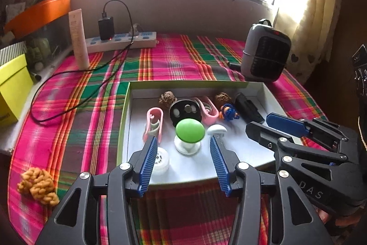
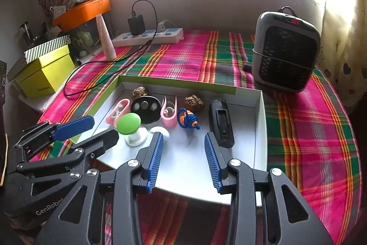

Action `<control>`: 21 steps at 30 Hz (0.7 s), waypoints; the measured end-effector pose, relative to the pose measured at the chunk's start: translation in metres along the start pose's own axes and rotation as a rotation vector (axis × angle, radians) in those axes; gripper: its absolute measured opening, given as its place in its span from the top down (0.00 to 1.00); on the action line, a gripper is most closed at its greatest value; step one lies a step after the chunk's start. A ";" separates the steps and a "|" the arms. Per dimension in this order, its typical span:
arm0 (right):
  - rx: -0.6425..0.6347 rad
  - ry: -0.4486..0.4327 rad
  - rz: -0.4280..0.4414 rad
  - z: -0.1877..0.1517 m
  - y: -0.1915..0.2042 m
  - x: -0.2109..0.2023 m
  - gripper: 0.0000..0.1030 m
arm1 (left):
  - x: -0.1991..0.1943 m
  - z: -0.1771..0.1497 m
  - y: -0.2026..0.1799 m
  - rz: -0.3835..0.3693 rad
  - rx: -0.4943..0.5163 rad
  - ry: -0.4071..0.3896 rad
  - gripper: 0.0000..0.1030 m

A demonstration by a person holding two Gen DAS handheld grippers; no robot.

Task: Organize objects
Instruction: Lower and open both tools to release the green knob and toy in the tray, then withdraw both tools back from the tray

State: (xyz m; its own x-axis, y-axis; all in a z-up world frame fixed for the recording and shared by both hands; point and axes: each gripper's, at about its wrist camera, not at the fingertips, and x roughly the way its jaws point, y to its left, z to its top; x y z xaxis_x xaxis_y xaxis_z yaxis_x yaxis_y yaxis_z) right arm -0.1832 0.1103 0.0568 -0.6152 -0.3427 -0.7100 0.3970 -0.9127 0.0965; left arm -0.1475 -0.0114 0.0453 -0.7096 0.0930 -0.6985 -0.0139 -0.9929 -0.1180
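Left gripper (image 1: 183, 141): jaws apart, empty, over tray (image 1: 125, 107).
Right gripper (image 2: 183, 137): jaws apart, empty.
Green knob (image 1: 190, 132): 12 o'clock of left gripper.

The right gripper (image 2: 183, 138) hangs with jaws apart and empty over the white tray's (image 2: 260, 130) near edge; the green-capped mushroom (image 2: 129, 122) stands near its left edge.

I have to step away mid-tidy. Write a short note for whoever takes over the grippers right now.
Left gripper: open, holding nothing, above the near part of the white box.
Right gripper: open, holding nothing, over the same box.
In the box: green-capped knob, two pink clips, black disc, blue-orange knot, black case, two walnuts.
Left: the yellow yarn bundle lies on the cloth outside the box.
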 end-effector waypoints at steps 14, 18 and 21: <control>0.021 -0.017 -0.008 -0.032 0.009 -0.027 0.62 | -0.027 -0.027 -0.003 0.046 0.012 -0.001 0.54; 0.020 0.001 -0.023 -0.044 0.011 -0.027 0.62 | -0.029 -0.037 -0.002 0.048 0.002 0.012 0.54; 0.037 0.013 -0.020 -0.053 0.010 -0.027 0.62 | -0.029 -0.046 -0.002 0.058 0.009 0.027 0.54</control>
State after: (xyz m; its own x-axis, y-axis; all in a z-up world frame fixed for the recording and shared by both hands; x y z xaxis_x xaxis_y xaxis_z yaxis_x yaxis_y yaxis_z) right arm -0.1265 0.1219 0.0400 -0.6134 -0.3217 -0.7213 0.3593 -0.9270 0.1078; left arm -0.0948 -0.0087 0.0337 -0.6898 0.0374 -0.7231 0.0203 -0.9973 -0.0710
